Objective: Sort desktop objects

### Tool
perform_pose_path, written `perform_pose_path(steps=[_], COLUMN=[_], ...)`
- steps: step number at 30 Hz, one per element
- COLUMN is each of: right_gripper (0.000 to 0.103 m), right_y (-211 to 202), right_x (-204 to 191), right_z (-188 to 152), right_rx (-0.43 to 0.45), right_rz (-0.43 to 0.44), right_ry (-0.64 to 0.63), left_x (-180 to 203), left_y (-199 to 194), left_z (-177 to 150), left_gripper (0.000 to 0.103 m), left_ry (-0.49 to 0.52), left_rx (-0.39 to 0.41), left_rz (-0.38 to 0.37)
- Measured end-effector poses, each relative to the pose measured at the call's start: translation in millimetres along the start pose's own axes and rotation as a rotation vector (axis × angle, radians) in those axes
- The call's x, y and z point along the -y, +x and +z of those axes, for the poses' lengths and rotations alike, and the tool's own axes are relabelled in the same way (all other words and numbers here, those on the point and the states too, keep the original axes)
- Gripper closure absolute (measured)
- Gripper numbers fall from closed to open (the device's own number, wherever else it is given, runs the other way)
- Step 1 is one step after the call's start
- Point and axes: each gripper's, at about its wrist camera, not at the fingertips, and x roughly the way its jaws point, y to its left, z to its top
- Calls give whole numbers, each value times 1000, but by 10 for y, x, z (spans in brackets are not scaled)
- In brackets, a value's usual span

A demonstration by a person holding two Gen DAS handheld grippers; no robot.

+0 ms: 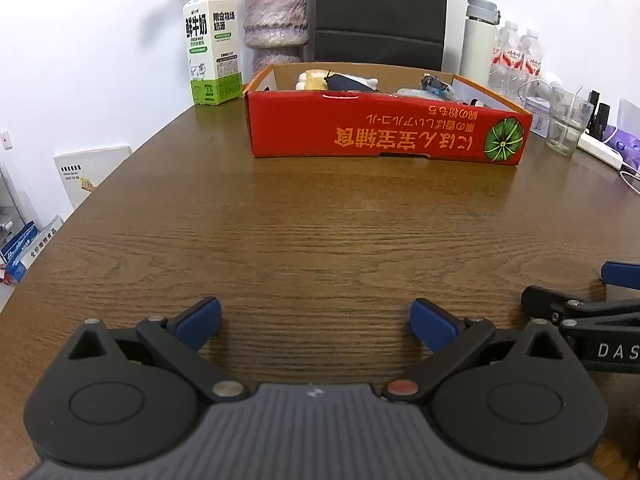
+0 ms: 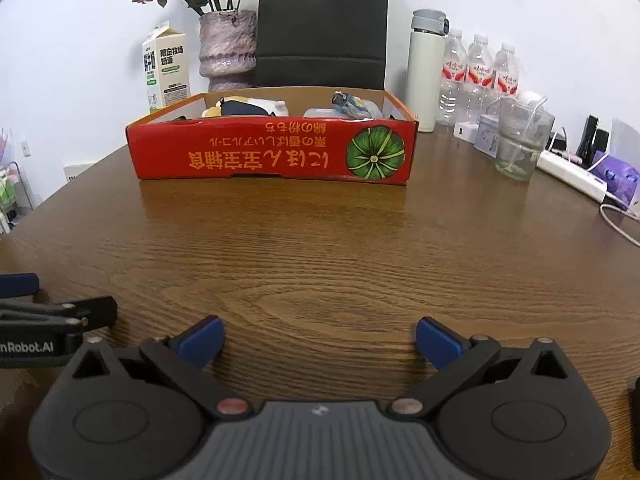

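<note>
Grippers sit side by side low in both frames above a brown wooden table (image 1: 320,232), neither holding anything. At the bottom centre of the left wrist view, the left gripper (image 1: 316,320) has its blue-padded fingers spread wide with only bare wood between them; the right gripper's fingers poke in at the lower right edge of that frame. In the right wrist view the right gripper (image 2: 319,338) fills the bottom centre, its jaws likewise spread wide over empty table, and part of the left gripper shows at the lower left edge. A red cardboard box (image 1: 384,132) with orange lettering and a green melon picture stands in the upper middle of both frames, well apart from the grippers. Inside it lie several sorted things: a yellowish and dark soft toy (image 2: 244,107) toward the left, and a clear plastic container (image 2: 320,113) with a blue-patterned bundle (image 2: 348,105) toward the right. Behind the box, upper left, are a milk carton (image 1: 214,44) and a purple vase (image 1: 276,20) with flowers, and a black bag (image 2: 322,28) stands at upper centre. To the upper right stand a white flask (image 2: 426,68), water bottles (image 2: 480,68), a glass (image 2: 520,140), and a white power strip (image 2: 572,174).
</note>
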Motion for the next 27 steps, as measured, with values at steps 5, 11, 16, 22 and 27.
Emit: perform_pose_path(steps=[5,11,16,22,27], right_gripper=[0,0,0,0,0], right_y=[8,8,12,14,25], right_x=[9,1,-30,-45,-64], right_z=[-3,-2,4,4,14], right_rx=[-3,-4,-5,-5,-6], right_rz=[6,16,18,23,15], right_ry=[7,-3,-9,-15,-10], left_x=[0,-4,1,-1,1], left_y=[-4,3,8,7,8], left_z=[-15,-16,-17,-19,-18], left_gripper=[0,0,0,0,0], left_ry=[-1,0,0,0,0], left_rx=[8,7,6,6,6], left_rz=[-2,-4,-3,-4,-3])
